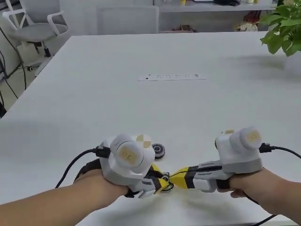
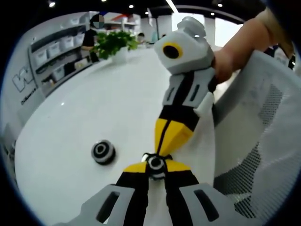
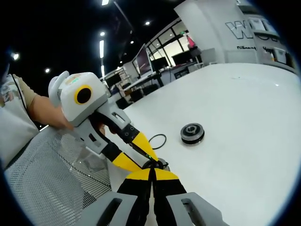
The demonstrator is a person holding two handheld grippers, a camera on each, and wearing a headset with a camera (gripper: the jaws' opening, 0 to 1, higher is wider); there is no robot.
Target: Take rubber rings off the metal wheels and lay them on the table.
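Observation:
A small metal wheel (image 1: 165, 184) with a black rubber ring is held between both grippers just above the table's near edge. My left gripper (image 1: 161, 183) is shut on this wheel (image 2: 155, 163). My right gripper (image 1: 172, 179) comes in from the right, its yellow jaws shut at the wheel's rim (image 3: 158, 164), apparently pinching the rubber ring. A second wheel (image 1: 158, 150) with its black ring on lies on the white table (image 1: 141, 103) just beyond; it is also the second wheel (image 2: 103, 151) (image 3: 192, 133) in both gripper views. A loose rubber ring (image 3: 157, 140) lies flat nearby.
A white power strip (image 1: 171, 76) lies mid-table. A potted plant (image 1: 282, 28) stands at the far right corner. Office chairs (image 1: 37, 28) stand beyond the far left edge. A white mesh chair (image 2: 263, 141) is right behind the grippers at the near edge.

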